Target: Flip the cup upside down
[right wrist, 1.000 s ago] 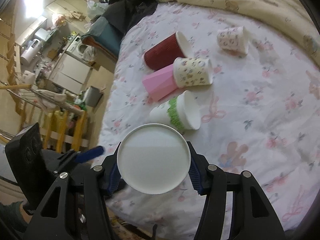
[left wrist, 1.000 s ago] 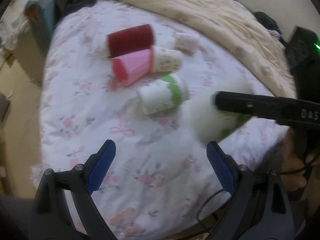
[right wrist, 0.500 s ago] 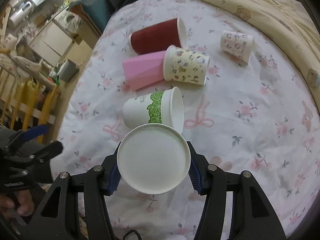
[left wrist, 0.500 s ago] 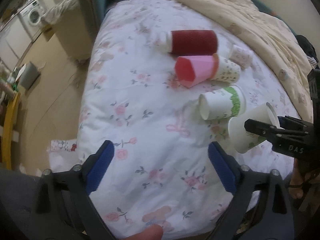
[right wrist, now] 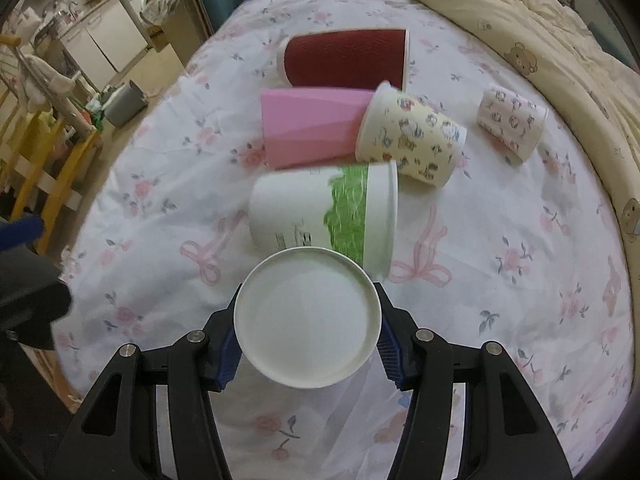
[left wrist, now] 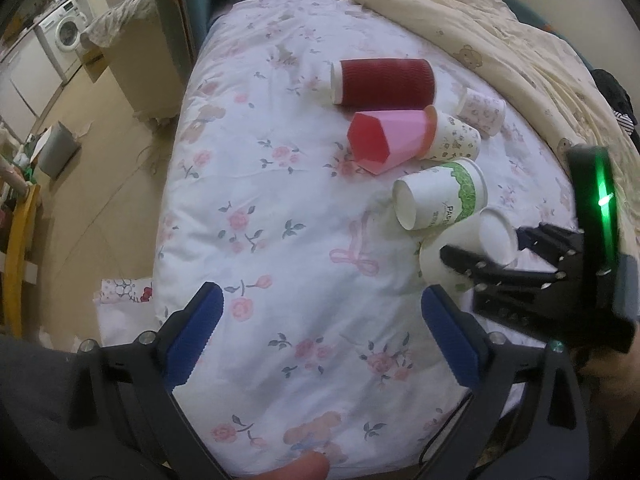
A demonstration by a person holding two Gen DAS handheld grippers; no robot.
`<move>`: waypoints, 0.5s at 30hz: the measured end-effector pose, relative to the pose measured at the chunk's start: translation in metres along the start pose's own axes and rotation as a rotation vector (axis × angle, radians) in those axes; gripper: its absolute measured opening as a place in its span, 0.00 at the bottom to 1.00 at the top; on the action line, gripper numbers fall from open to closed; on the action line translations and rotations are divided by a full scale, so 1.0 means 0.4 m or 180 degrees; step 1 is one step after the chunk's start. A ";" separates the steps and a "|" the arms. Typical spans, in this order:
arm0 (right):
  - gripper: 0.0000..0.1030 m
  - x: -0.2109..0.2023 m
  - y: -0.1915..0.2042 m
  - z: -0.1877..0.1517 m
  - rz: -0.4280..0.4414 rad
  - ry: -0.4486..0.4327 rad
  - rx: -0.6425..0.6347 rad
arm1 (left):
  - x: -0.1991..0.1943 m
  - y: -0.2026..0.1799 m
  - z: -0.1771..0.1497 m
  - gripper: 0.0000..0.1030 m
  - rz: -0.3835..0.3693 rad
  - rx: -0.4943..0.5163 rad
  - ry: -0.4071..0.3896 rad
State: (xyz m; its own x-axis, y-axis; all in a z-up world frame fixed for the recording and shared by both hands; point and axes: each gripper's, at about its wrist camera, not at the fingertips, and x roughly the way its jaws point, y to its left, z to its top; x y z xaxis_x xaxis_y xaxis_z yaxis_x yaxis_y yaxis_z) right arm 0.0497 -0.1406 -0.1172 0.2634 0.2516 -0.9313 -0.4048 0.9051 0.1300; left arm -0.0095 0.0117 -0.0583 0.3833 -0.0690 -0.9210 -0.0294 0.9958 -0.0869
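Observation:
My right gripper [right wrist: 307,350] is shut on a white paper cup [right wrist: 307,317], its round white base facing the camera. In the left wrist view this cup [left wrist: 468,248] sits bottom-up low over the floral bedsheet, held by the right gripper [left wrist: 486,254]. My left gripper [left wrist: 320,332] is open and empty above the sheet, left of the held cup. A white cup with a green band [right wrist: 326,214] lies on its side just beyond the held cup.
A dark red cup [right wrist: 346,58], a pink cup [right wrist: 312,126], a cream patterned cup [right wrist: 414,140] and a small floral cup [right wrist: 512,122] lie on their sides on the bed. A beige quilt [right wrist: 520,8] is bunched at the far right. The bed edge drops to the floor at the left.
The right gripper has carried the white cup forward and lower, close to the green-banded cup. The left gripper has drawn back and stays open.

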 end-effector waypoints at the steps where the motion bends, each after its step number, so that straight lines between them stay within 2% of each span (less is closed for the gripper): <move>1: 0.57 0.007 0.000 -0.002 0.0004 0.0037 0.0009 | 0.000 -0.003 0.000 0.96 -0.0004 0.0005 -0.0003; 8: 0.61 0.008 0.001 -0.005 0.0017 0.0025 0.0047 | -0.003 -0.013 -0.002 0.96 -0.0031 0.0035 -0.0034; 9: 0.66 0.012 0.001 -0.003 0.0039 0.0046 0.0053 | -0.005 -0.013 -0.002 0.96 -0.0031 0.0033 -0.0047; 12: 0.88 0.009 0.000 -0.003 0.0066 0.0030 0.0092 | -0.007 -0.007 -0.001 0.96 -0.0051 -0.0003 -0.0064; 15: 0.90 -0.021 -0.005 -0.001 0.0162 -0.0092 0.0175 | -0.015 -0.002 0.000 0.96 -0.0093 -0.0045 -0.0112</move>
State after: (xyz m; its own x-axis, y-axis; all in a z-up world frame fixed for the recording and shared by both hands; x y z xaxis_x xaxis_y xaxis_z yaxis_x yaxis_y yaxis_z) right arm 0.0479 -0.1447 -0.1098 0.2692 0.3069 -0.9129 -0.3698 0.9081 0.1962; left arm -0.0119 0.0114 -0.0527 0.4165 -0.0956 -0.9041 -0.0307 0.9924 -0.1191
